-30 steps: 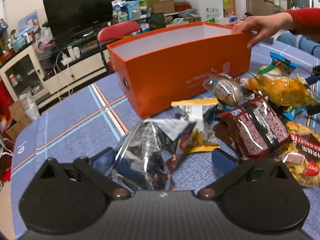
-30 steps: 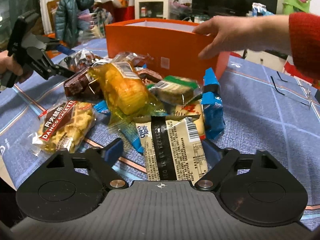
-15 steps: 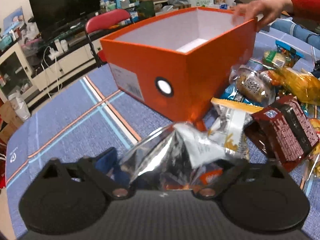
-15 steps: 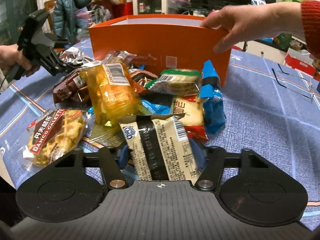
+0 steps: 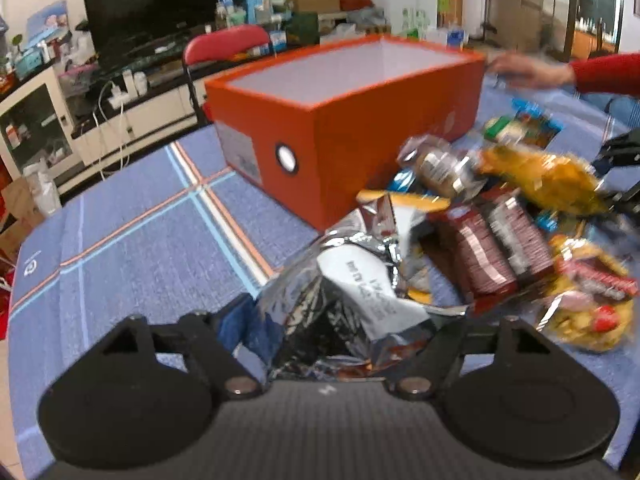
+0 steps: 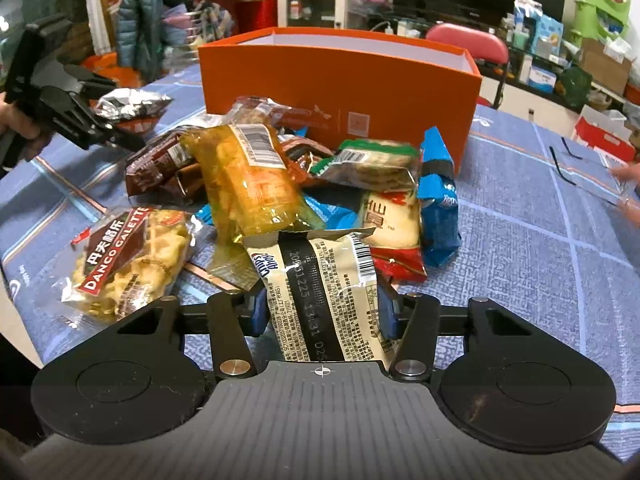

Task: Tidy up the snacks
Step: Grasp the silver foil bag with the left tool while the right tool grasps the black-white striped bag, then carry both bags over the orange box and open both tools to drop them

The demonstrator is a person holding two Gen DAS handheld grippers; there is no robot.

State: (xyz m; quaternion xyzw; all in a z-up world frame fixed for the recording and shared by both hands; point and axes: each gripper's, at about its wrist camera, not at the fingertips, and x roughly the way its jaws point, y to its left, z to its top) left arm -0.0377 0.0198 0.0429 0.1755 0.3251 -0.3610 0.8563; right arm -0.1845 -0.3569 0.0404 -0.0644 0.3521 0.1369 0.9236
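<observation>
An open orange box (image 5: 360, 120) (image 6: 340, 92) stands on the blue table behind a heap of snack packets. My left gripper (image 5: 340, 320) is shut on a crumpled silver foil packet (image 5: 352, 292), held above the table left of the heap; it also shows in the right wrist view (image 6: 128, 104). My right gripper (image 6: 320, 308) is shut on a beige and black cookie packet (image 6: 324, 292) at the near edge of the heap. The heap holds a yellow packet (image 6: 248, 184), a Danco Galette waffle packet (image 6: 128, 256), brown packets (image 5: 496, 248) and a blue packet (image 6: 440, 208).
A bare hand in a red sleeve (image 5: 536, 72) hovers right of the box. The blue checked tablecloth (image 5: 140, 240) covers the table. A red chair (image 5: 228, 48), a TV and cluttered shelves stand behind. A clear bag (image 6: 592, 172) lies at the far right.
Both grippers closed on their packets and lifted them slightly. The hand in the red sleeve let go of the box and drew back to the right.
</observation>
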